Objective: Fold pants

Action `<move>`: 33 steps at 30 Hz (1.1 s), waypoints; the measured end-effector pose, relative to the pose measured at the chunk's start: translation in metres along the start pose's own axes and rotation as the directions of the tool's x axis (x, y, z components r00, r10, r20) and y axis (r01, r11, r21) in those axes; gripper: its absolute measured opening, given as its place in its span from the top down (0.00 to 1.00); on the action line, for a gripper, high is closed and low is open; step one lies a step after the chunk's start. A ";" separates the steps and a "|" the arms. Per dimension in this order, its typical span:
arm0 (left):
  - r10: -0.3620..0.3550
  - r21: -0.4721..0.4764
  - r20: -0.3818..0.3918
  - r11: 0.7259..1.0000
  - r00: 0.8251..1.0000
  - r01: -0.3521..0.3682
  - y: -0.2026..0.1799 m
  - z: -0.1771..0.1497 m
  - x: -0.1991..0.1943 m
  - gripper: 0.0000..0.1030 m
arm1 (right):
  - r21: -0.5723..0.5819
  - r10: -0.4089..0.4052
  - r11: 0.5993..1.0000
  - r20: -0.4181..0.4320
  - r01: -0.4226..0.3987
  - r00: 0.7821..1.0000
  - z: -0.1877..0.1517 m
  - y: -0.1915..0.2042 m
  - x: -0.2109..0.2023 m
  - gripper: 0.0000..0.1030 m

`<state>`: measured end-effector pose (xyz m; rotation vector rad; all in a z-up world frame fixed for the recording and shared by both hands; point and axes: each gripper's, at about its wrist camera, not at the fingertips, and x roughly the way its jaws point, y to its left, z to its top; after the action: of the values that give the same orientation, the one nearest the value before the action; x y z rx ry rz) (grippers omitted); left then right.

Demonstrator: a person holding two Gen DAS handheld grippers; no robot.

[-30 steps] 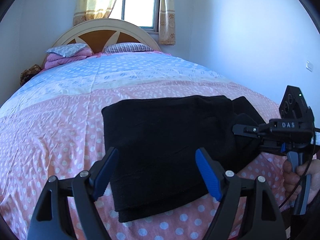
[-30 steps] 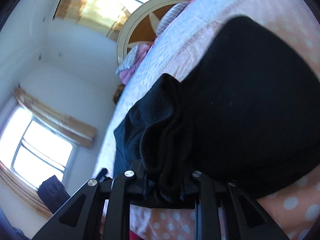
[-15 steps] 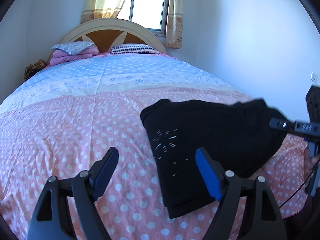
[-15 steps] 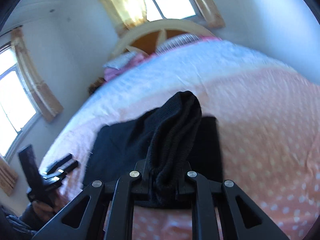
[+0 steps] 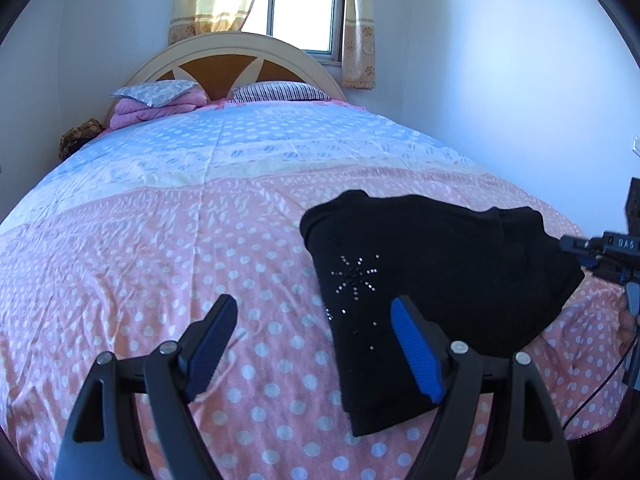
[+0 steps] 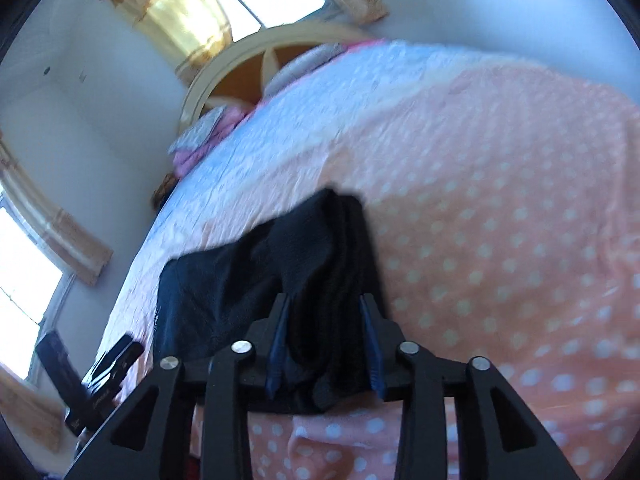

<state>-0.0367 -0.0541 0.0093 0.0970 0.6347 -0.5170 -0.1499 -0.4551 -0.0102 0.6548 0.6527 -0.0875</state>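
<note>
Two views, one bundle of black cloth

Two cameras split the scene between them. From the left wrist, the black pants [image 5: 432,280] lie folded on the pink polka-dot bedspread [image 5: 160,260], toward the right side of the bed, with a small star of sparkling studs on the near layer. The left gripper [image 5: 316,340] hangs above the spread with its blue-padded fingers [image 5: 416,352] wide apart and nothing between them; the right-hand pad overlaps the pants' near edge in the picture, though contact cannot be judged. At the far right edge the right gripper [image 5: 576,252] meets the pants' corner, but its jaws are hidden there by the cloth.

The right wrist view supplies what that one lacks (it is blurred, yet clear enough on this): the right gripper [image 6: 326,340] has a thick bunch of the pants [image 6: 320,280] between its fingers, the pads pressing the cloth from both sides. Past the bunch, the rest of the fabric spreads leftward over the bedspread [image 6: 500,200]. The left gripper [image 6: 108,364] appears small at lower left.

Farther off stand an arched headboard [image 5: 236,60], a striped pillow [image 5: 280,92], a floral pillow [image 5: 156,92] on folded pink bedding [image 5: 148,114], and a curtained window [image 5: 304,4].
</note>
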 end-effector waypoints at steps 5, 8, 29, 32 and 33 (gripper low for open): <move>-0.025 0.035 0.034 0.999 0.999 0.024 -0.017 0.006 0.004 0.21 | -0.150 0.022 0.989 0.152 0.001 0.988 -0.009 0.044 -0.031 0.60; -0.007 0.060 -0.027 0.998 1.000 0.009 -0.031 0.000 0.020 0.21 | -0.178 0.092 0.980 0.018 -0.088 0.996 -0.019 0.065 -0.015 0.62; -0.014 0.082 0.058 0.997 0.998 0.009 -0.026 0.042 -0.004 0.12 | -0.249 -0.145 0.955 0.087 0.163 0.986 0.018 0.074 0.003 0.65; -0.049 0.065 -0.009 0.997 0.999 0.050 -0.040 0.059 0.030 0.12 | -0.229 -0.177 0.961 -0.068 0.158 0.982 0.023 0.058 0.050 0.65; -0.071 0.055 -0.037 0.996 0.997 0.073 -0.040 0.061 0.040 0.12 | -0.199 -0.161 0.969 -0.072 0.144 0.984 0.021 0.051 0.057 0.65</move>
<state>0.0044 -0.1211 0.0379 0.1370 0.6597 -0.6039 -0.0786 -0.4200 -0.0039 0.4219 0.7856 -0.1372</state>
